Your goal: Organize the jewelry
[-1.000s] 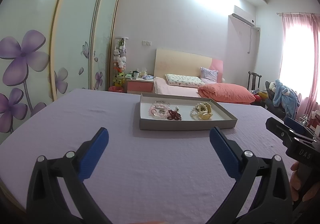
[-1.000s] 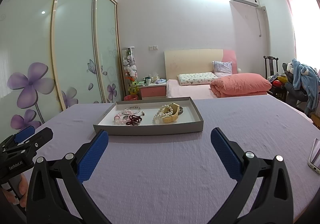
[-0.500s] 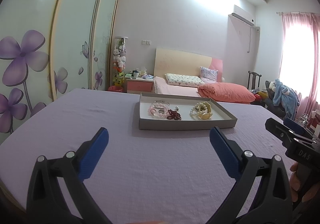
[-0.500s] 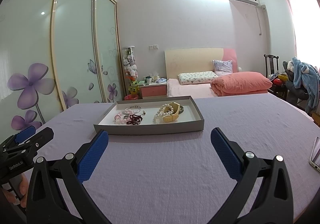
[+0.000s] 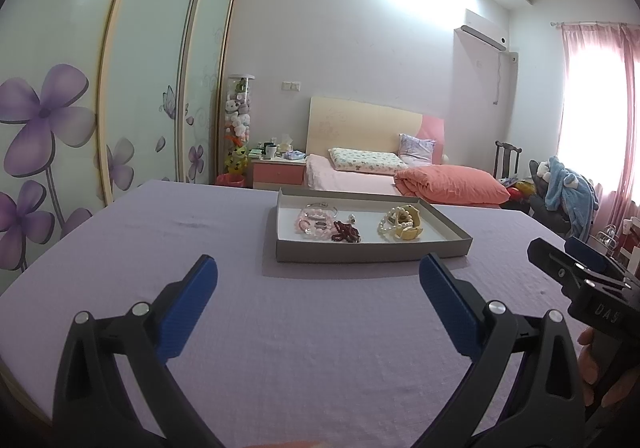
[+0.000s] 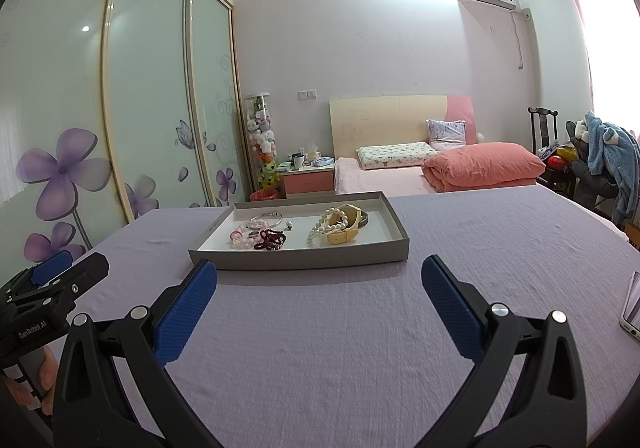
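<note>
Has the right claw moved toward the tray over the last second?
Yes, slightly: in the right wrist view the tray sits a little lower and closer against the bed headboard, so it crept forward.

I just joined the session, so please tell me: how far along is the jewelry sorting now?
Nothing looks done: the pearl bracelet, watch, red beads and pink beads lie mixed in the gray tray. In hand: nothing; left gripper and right gripper are open. All sorting remains.
</note>
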A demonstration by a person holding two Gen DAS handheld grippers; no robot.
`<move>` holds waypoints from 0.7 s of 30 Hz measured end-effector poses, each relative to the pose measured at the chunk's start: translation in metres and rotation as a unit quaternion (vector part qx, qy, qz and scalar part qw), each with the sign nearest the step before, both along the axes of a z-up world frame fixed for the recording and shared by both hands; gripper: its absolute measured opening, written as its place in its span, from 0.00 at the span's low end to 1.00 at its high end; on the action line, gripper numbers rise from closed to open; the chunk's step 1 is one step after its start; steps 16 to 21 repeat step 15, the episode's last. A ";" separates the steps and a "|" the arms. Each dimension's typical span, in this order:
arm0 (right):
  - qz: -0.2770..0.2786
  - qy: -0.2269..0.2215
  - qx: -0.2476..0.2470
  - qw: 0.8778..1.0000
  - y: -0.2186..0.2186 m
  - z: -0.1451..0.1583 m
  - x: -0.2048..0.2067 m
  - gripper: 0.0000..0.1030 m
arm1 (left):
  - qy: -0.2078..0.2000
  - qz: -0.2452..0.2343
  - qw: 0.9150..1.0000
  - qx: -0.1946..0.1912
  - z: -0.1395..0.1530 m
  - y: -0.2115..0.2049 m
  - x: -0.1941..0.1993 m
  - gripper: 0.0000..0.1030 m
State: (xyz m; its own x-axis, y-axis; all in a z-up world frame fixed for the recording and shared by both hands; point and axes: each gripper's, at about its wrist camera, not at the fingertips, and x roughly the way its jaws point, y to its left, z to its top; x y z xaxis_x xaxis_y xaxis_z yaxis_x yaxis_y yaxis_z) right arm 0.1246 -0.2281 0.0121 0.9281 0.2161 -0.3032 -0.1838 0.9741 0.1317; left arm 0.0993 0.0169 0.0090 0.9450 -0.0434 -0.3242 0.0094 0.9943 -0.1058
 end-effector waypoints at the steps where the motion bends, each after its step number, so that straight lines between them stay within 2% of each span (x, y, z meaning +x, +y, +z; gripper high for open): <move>1: 0.000 0.000 0.000 1.000 0.000 0.000 0.000 0.98 | 0.000 0.000 1.000 0.000 0.000 0.000 0.000 0.96; 21: 0.001 0.003 0.003 1.000 0.002 -0.001 0.001 0.98 | 0.002 0.003 1.000 0.001 0.004 0.002 0.001 0.96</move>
